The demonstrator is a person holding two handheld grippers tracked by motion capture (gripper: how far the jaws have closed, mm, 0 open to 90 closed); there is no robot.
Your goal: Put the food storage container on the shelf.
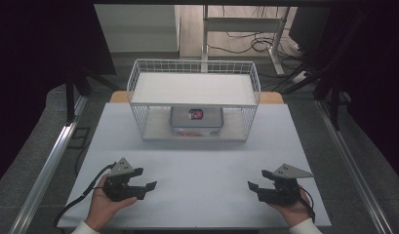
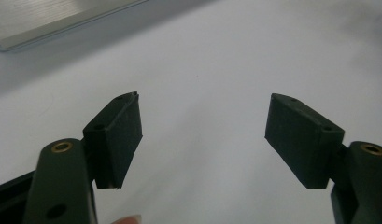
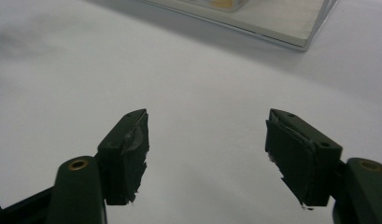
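Both released, nothing between: left tool (image 1: 149,186), right tool (image 1: 250,187). Box (image 1: 196,121) mid-frame under wire shelf (image 1: 194,87) likely rigid, light, smooth-sided; best gripped across opposite side walls.

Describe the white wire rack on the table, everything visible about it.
The white wire rack stands upright at the table's far middle. It has two tiers: mesh sides, a railed flat top shelf with nothing on it, and a lower shelf holding a clear lidded container with a red-and-blue label. Nothing else touches it.
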